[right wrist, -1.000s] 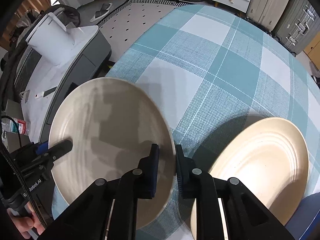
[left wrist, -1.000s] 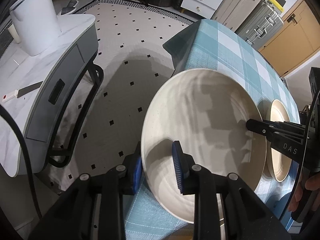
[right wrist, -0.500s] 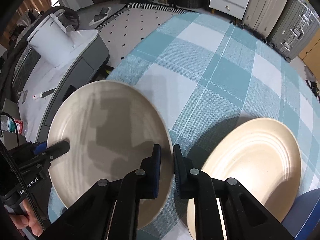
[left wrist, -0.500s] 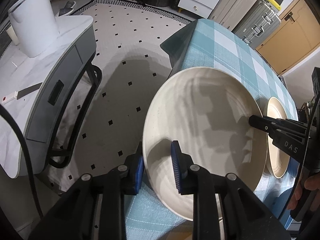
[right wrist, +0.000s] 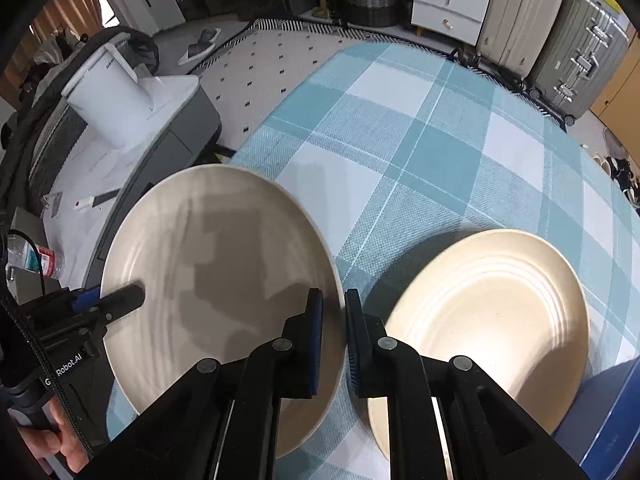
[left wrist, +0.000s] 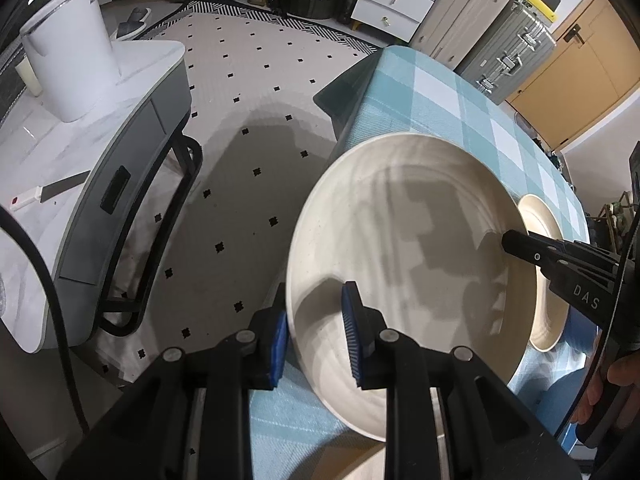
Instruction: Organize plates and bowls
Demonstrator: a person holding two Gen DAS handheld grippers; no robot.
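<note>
Two grippers gripping cream plate (right wrist: 224, 280) by opposite rims: left gripper (left wrist: 316, 328), right gripper (right wrist: 334, 328). Second plate (right wrist: 492, 312) lying right of right gripper. Reading "DAS", "Robot.AI".

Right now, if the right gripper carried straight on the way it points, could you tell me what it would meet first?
Probably the rim of the round cream plate between the right gripper pads, then the teal checked tablecloth beneath; depth is unclear.

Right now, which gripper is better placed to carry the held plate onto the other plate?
Right. Both grippers clamp the held plate, but the right gripper grips the rim beside the other plate.
</note>
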